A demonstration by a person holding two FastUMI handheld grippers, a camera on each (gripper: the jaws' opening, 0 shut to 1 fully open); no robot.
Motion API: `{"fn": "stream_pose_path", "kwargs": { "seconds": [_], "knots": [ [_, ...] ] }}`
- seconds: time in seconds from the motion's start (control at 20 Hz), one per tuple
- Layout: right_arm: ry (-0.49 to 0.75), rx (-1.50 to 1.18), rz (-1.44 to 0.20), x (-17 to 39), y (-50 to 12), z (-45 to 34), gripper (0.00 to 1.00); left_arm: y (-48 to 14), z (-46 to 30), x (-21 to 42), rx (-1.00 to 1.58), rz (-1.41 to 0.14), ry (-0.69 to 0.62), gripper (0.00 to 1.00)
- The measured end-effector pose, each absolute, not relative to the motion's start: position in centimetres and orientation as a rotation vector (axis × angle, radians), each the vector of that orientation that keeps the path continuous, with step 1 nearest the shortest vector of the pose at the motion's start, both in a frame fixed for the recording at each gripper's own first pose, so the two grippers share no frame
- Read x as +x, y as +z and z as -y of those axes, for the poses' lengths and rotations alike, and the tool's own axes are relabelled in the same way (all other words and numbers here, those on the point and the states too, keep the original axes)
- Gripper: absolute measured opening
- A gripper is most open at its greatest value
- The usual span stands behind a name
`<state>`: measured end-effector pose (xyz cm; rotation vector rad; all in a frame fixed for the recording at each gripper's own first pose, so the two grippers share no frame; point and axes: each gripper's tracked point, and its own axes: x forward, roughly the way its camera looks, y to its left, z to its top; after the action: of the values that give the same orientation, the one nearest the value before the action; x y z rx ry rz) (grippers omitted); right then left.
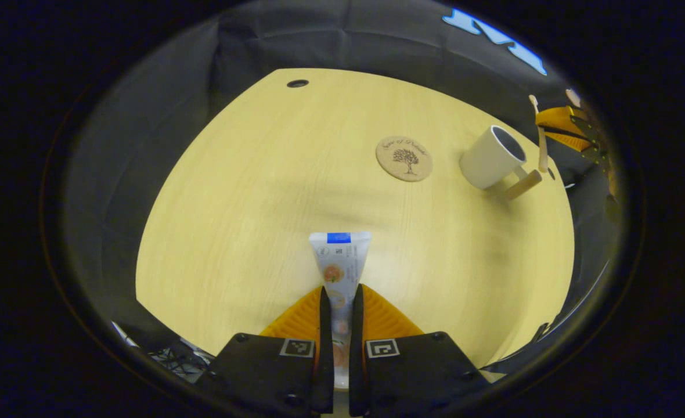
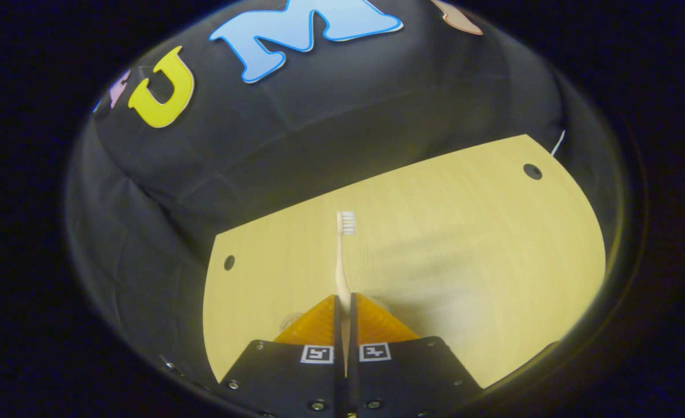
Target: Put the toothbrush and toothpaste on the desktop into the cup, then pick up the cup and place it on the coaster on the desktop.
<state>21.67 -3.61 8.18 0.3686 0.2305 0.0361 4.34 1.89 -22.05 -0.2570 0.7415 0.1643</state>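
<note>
Cup (image 1: pixel 491 157) stands right of coaster (image 1: pixel 404 158) on desktop (image 1: pixel 261 191).

Each gripper, left gripper (image 1: pixel 341 299) and right gripper (image 2: pixel 345 302), has a black screw-fastened body bearing two square black-and-white markers.

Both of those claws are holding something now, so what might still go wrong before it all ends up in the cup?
The left gripper pinches the toothpaste near one end, so the long free part may swing or catch the cup rim. The right gripper holds the thin toothbrush by its handle end; it might twist or slip. The cup looks light, so a bump could tip it.
</note>
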Motion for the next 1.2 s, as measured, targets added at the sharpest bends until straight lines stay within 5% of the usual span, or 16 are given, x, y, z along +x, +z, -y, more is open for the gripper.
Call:
{"fn": "stream_pose_path", "kwargs": {
  "seconds": [0.45,1.2],
  "knots": [
    [-0.007,0.454,-0.185,26.8,8.7,4.8,0.02,-20.8,-3.5,-0.6,-0.225,-0.711,0.262,0.18],
    [0.039,0.214,-0.029,25.8,9.5,2.0,0.04,-18.9,-5.3,-0.8,-0.263,-0.631,0.307,0.18]
  ]
}}
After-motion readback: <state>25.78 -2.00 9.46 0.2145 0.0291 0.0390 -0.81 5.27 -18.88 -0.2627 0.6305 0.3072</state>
